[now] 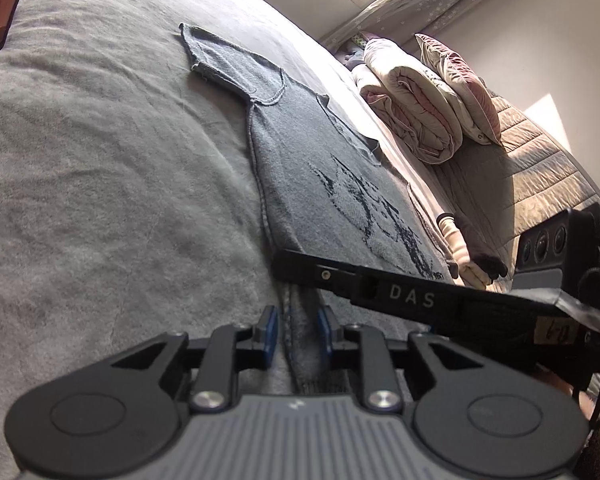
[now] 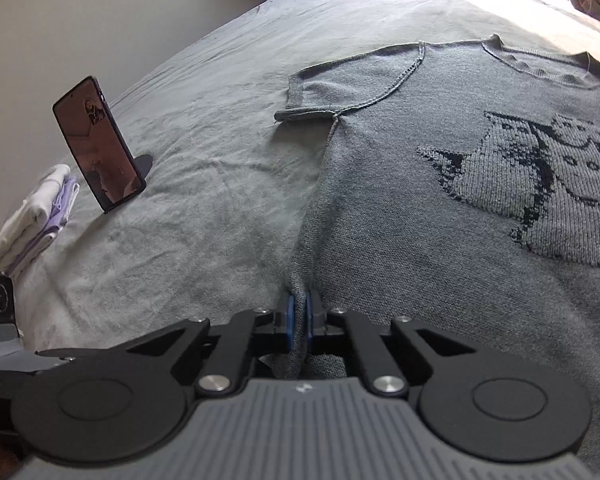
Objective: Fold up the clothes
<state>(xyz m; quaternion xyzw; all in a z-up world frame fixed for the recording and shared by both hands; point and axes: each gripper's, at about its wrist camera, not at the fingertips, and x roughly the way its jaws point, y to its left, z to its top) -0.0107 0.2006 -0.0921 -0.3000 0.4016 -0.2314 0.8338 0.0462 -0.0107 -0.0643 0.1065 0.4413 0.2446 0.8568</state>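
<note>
Knit sweater (image 2: 440,208), grey with a cat pattern, lies flat on the grey bedsheet (image 2: 204,184). The right gripper (image 2: 299,322) is clenched on the side seam near the hem. The left gripper (image 1: 298,334) has its blue pads apart around the same edge, not pressing. My worry: loose, stretchy knit could sag or slide out with only one real pinch, and the soft sheet may bunch up along with it.

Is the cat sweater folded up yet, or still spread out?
Still spread out. The cat sweater lies flat on the bed, sleeve out, cat picture showing. The right gripper pinches its side edge.
</note>
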